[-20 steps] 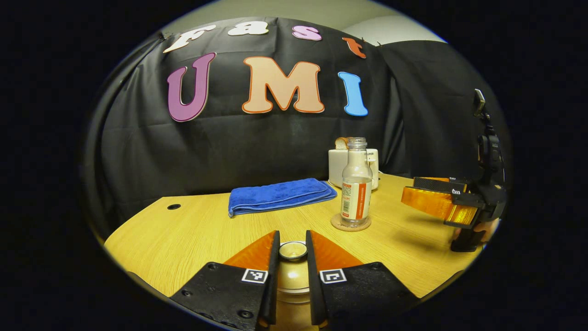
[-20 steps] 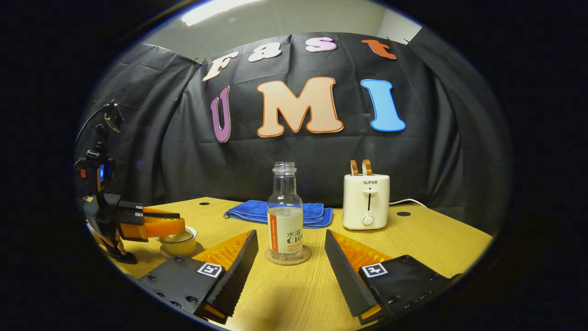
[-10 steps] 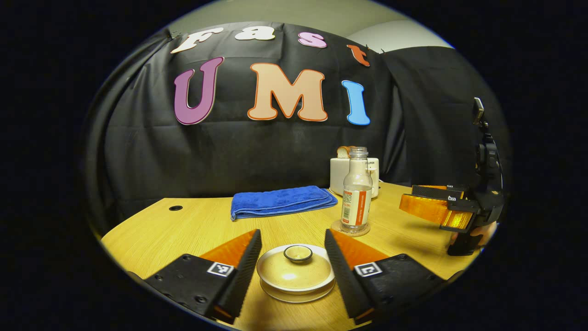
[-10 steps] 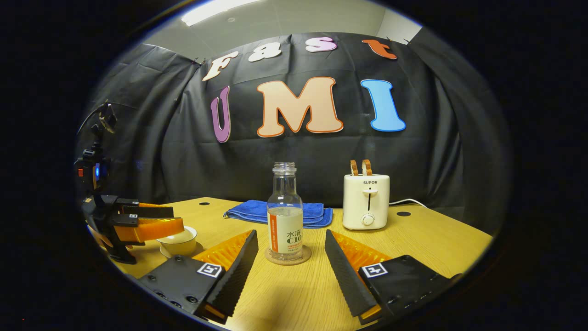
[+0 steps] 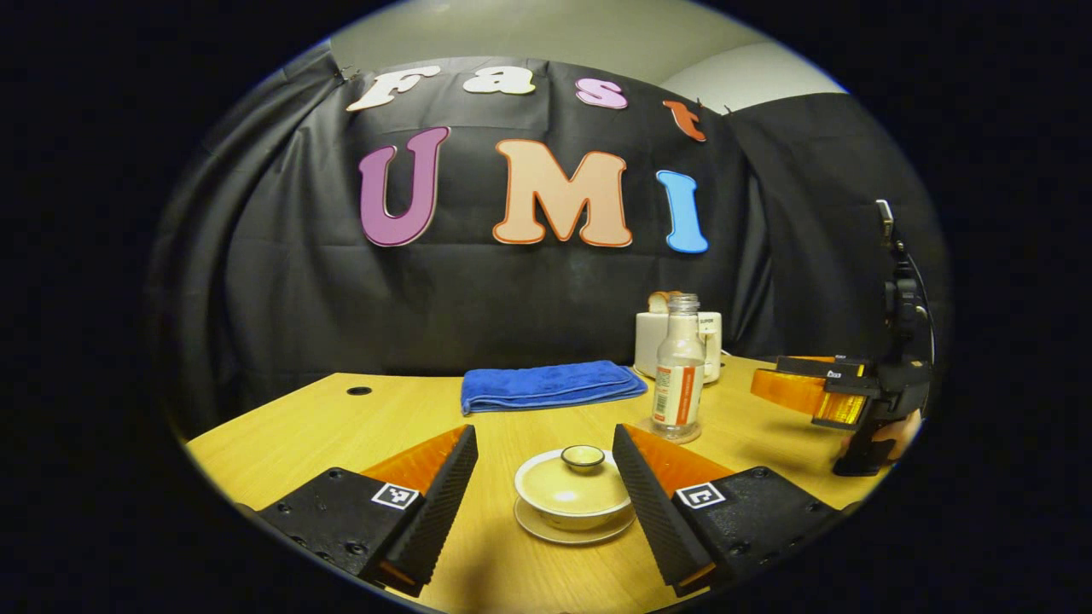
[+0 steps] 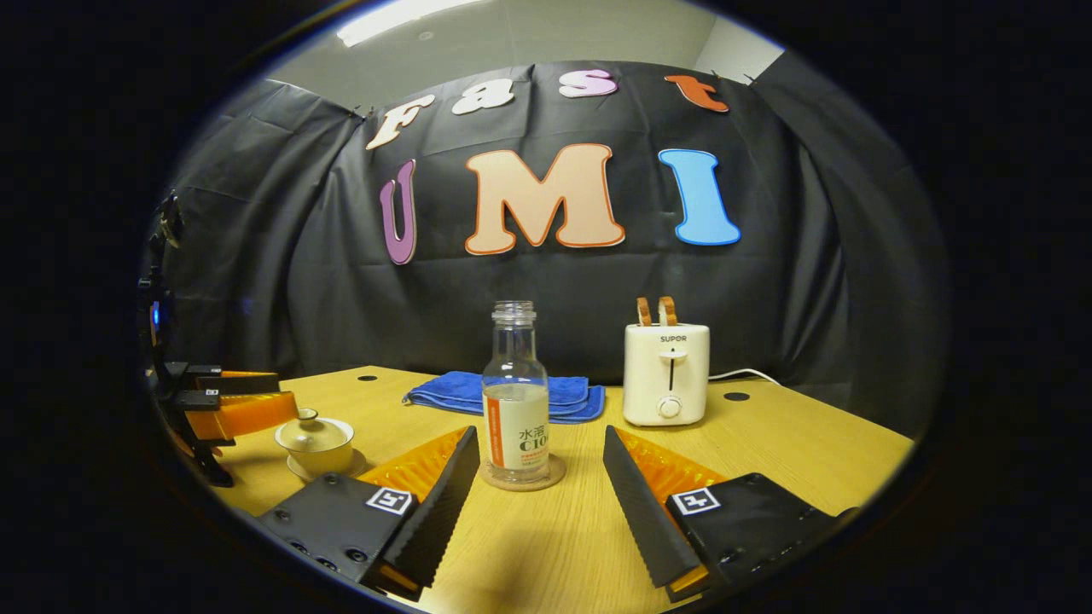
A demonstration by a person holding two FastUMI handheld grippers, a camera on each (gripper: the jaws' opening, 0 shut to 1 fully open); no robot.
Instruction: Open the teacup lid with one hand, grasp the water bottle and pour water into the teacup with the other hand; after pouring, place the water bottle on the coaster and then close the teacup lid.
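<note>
A cream teacup (image 5: 573,493) stands on its saucer with the lid (image 5: 583,459) seated on it. My left gripper (image 5: 543,448) is open, a finger on each side of the cup and drawn back from it, touching nothing. The clear water bottle (image 6: 515,401), uncapped and part full, stands upright on a round coaster (image 6: 522,477). Just short of it my right gripper (image 6: 539,450) is open and empty. The teacup (image 6: 314,439) and the left gripper (image 6: 230,408) show at the left of the right gripper view. The right gripper (image 5: 819,396) and bottle (image 5: 678,375) show at the right of the left gripper view.
A folded blue towel (image 6: 503,394) lies behind the bottle on the wooden table (image 6: 768,443). A white toaster (image 6: 665,375) with bread in its slots stands at the back right, its cord trailing right. Cable holes mark the table's far edge.
My left gripper let go of the lid knob, opened wide and pulled back from the teacup, the lid staying on the cup. My right gripper shifted slightly, still open.
</note>
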